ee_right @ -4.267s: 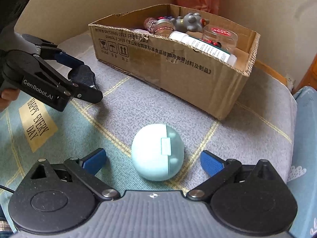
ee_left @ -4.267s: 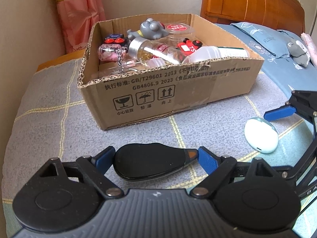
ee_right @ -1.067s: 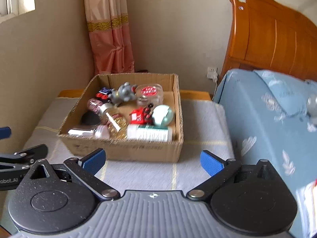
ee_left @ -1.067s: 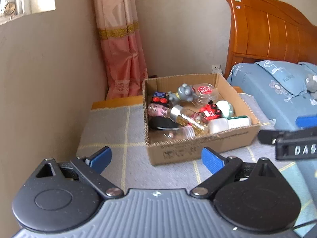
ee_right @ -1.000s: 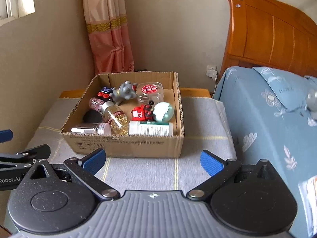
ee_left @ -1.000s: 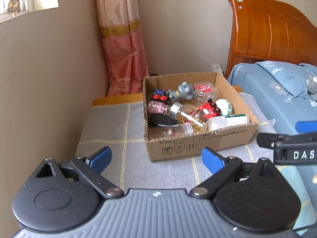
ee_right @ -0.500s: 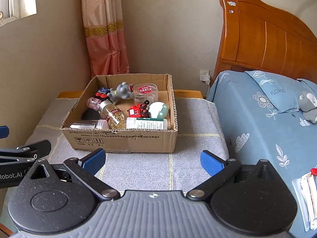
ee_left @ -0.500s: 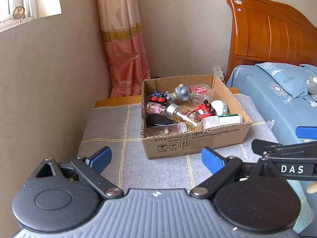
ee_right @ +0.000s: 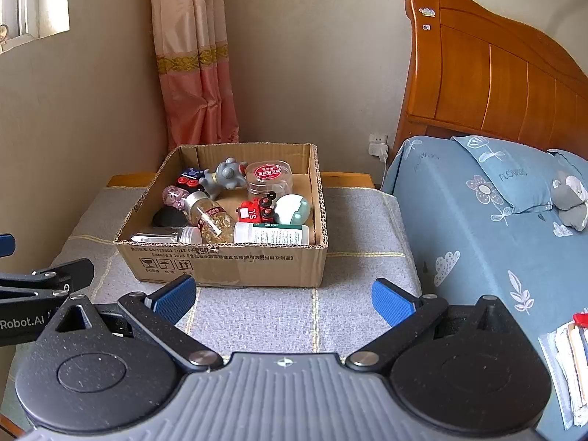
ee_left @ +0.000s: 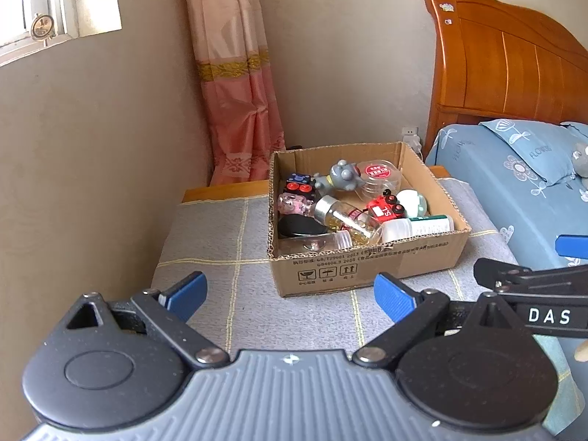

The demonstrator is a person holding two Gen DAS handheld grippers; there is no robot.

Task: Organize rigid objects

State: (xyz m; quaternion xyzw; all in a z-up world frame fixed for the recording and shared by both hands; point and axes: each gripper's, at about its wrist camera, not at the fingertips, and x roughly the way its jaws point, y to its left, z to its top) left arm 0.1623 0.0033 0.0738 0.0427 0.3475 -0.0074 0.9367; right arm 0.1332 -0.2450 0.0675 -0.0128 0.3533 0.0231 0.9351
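Beige walls and a pink curtain (ee_right: 194,73) back a grey checked tabletop (ee_right: 257,316) that carries an open brown cardboard box (ee_right: 235,261), its long side facing both cameras. Inside, from left: a black oval case (ee_right: 167,217), a clear empty bottle (ee_right: 169,236) lying lengthwise along the front wall, a glass bottle of yellow capsules (ee_right: 211,218) lying slantwise, a grey toy figure (ee_right: 226,176), a red toy train (ee_right: 255,211), a white green-labelled bottle (ee_right: 273,234) lying along the front wall, and a pale mint egg-shaped case (ee_right: 294,208). Left claw (ee_left: 290,294) and right claw (ee_right: 283,299) both hang wide apart and empty, short of the box. To the right stands a blue-sheeted bed (ee_right: 496,220) with a wooden headboard (ee_right: 496,73).
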